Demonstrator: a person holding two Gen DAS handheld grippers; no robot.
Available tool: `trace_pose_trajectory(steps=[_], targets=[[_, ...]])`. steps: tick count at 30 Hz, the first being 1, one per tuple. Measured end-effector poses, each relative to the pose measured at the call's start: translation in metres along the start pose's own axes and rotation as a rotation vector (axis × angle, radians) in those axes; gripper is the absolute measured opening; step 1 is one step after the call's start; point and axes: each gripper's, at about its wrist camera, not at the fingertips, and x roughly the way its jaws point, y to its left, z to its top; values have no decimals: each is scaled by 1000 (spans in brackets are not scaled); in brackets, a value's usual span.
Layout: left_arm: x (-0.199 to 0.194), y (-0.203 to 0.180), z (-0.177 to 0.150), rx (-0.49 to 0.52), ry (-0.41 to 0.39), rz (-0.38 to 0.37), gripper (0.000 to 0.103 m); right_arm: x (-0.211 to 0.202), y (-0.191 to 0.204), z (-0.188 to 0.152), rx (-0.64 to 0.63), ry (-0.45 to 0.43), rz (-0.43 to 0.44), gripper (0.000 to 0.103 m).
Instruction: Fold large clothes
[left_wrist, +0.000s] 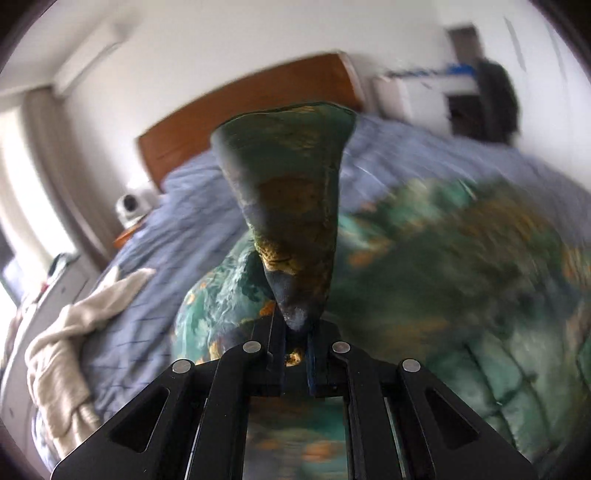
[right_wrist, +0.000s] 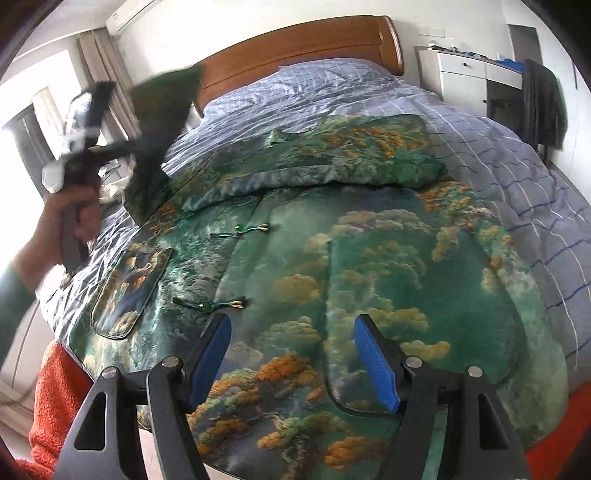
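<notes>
Left gripper (left_wrist: 295, 332) clamped on the jacket's sleeve (left_wrist: 288, 192), lifted off the bed (right_wrist: 498, 147).
We note the right gripper (right_wrist: 291, 354) open (nothing between its pads) above the jacket (right_wrist: 369, 266), spread near the bed's foot edge.

No text, label, brand, number or sign can be read in either view.

You face a bed (right_wrist: 480, 155) with a blue checked cover and a wooden headboard (right_wrist: 295, 48). White walls (right_wrist: 258, 18), curtains (right_wrist: 99, 62) by a bright window left, white drawers (right_wrist: 465, 77) right.
</notes>
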Motion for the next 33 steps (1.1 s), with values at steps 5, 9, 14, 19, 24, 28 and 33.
trace_pose_trajectory(steps=[5, 9, 14, 19, 24, 28, 33], targets=[[29, -55, -27, 129, 116, -40, 11, -5, -11, 6, 25, -9, -5, 71], [19, -59, -43, 142, 125, -46, 56, -4, -12, 34, 3, -32, 21, 71], [-15, -46, -68, 54, 113, -124, 75, 23, -12, 90, 52, -44, 146, 71], [-46, -30, -97, -92, 161, -144, 75, 91, -8, 135, 174, 67, 298, 71], [-59, -11, -117, -171, 168, -99, 75, 153, -5, 153, 369, 164, 382, 70], [-62, -1, -119, -220, 174, -101, 75, 176, 20, 162, 339, 216, 335, 14], [-65, 12, -116, -301, 168, -128, 75, 144, 41, 221, 179, 46, 272, 14]])
